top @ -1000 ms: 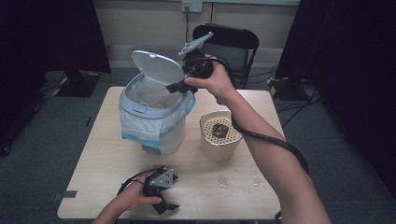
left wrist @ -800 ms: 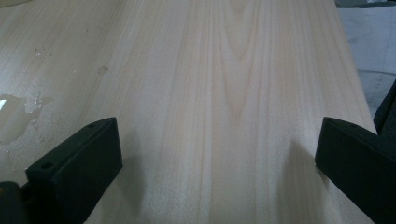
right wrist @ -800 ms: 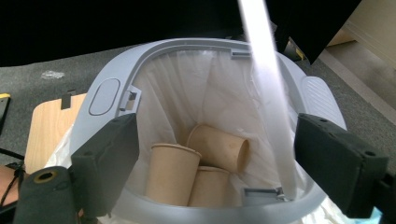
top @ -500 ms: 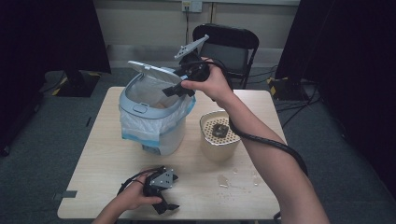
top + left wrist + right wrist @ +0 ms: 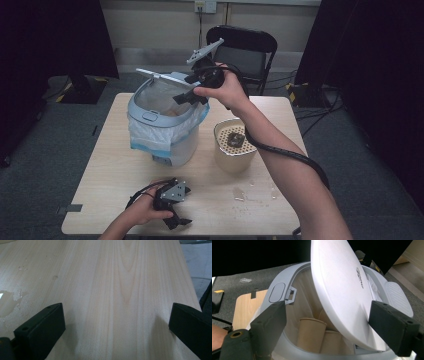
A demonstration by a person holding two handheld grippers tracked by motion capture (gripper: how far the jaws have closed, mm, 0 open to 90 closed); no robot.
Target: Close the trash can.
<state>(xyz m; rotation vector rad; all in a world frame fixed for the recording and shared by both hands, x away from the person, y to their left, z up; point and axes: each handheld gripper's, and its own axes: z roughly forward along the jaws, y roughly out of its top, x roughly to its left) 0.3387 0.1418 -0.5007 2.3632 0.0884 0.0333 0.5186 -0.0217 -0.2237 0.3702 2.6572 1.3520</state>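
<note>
Pale wood tabletop (image 5: 115, 165) carries everything I see. My left claw (image 5: 179, 220) rests near its front edge, jaws spread wide on bare wood. Further right, the grey bin (image 5: 165, 135) holds paper cups (image 5: 310, 335); my right claw (image 5: 192, 95) hovers open against its half-lowered lid (image 5: 339, 287).
</note>
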